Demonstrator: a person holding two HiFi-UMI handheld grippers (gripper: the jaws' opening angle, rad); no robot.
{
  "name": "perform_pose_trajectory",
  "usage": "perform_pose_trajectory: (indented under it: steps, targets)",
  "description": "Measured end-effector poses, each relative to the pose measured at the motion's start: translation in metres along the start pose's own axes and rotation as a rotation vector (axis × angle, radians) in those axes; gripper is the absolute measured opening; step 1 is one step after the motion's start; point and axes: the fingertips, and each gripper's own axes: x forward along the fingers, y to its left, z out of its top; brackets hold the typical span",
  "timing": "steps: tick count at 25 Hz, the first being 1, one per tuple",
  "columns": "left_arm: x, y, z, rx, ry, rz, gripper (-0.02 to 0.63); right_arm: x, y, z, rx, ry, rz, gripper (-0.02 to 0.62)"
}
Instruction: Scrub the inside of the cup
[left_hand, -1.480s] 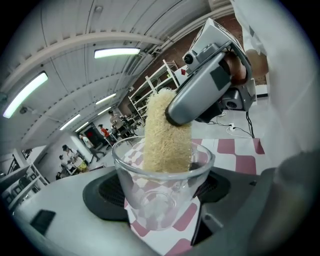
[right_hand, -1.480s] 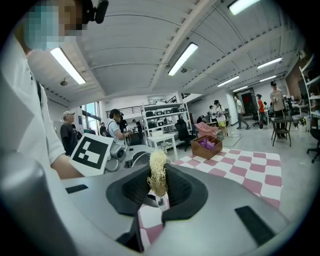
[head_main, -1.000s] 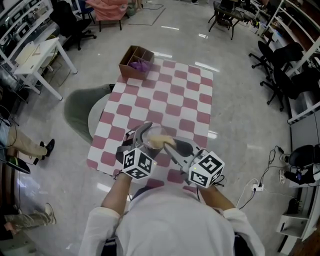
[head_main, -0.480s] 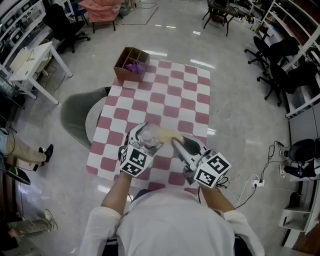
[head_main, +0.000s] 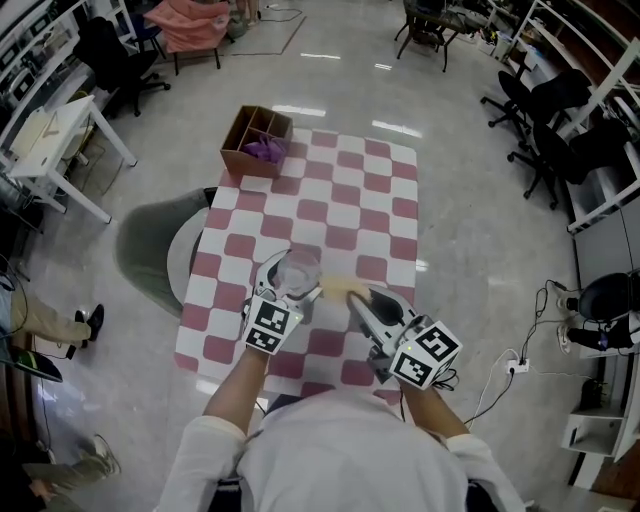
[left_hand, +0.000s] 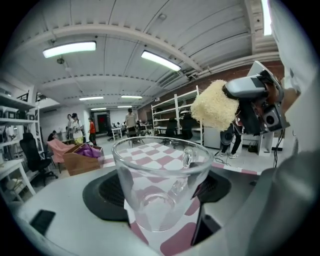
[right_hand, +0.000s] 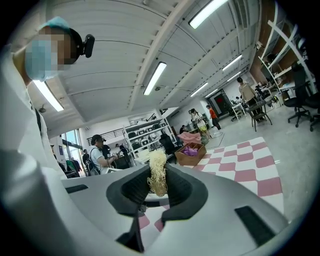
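A clear glass cup (left_hand: 159, 188) with a handle is held upright between the jaws of my left gripper (left_hand: 160, 190); in the head view the cup (head_main: 296, 270) shows above the left gripper (head_main: 281, 290), over the near part of the table. My right gripper (right_hand: 156, 182) is shut on a pale yellow fibrous scrubber (right_hand: 157, 172). The scrubber (head_main: 340, 286) sits just right of the cup, outside it, with the right gripper (head_main: 362, 303) behind it. From the left gripper view the scrubber (left_hand: 215, 106) hangs above and right of the cup's rim.
A pink-and-white checkered table (head_main: 330, 210) carries a cardboard box (head_main: 255, 143) with purple cloth at its far left corner. A grey chair (head_main: 150, 240) stands left of the table. Office chairs (head_main: 555, 140) stand at the right, a white desk (head_main: 50, 140) at the left.
The scrubber has come away from the cup's mouth and now sits to its right. Both grippers have shifted slightly nearer to me in the view.
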Motion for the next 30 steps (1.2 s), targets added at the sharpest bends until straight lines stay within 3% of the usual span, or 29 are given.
perform_pose_trajectory:
  steps: [15, 30]
  targets:
    - [0.048, 0.037, -0.044, -0.119, 0.005, -0.045, 0.396, 0.012, -0.03, -0.015, 0.032, 0.028, -0.114, 0.084]
    - [0.069, 0.043, -0.067, -0.152, 0.005, -0.051, 0.396, 0.017, -0.049, -0.025, 0.052, 0.052, -0.163, 0.085]
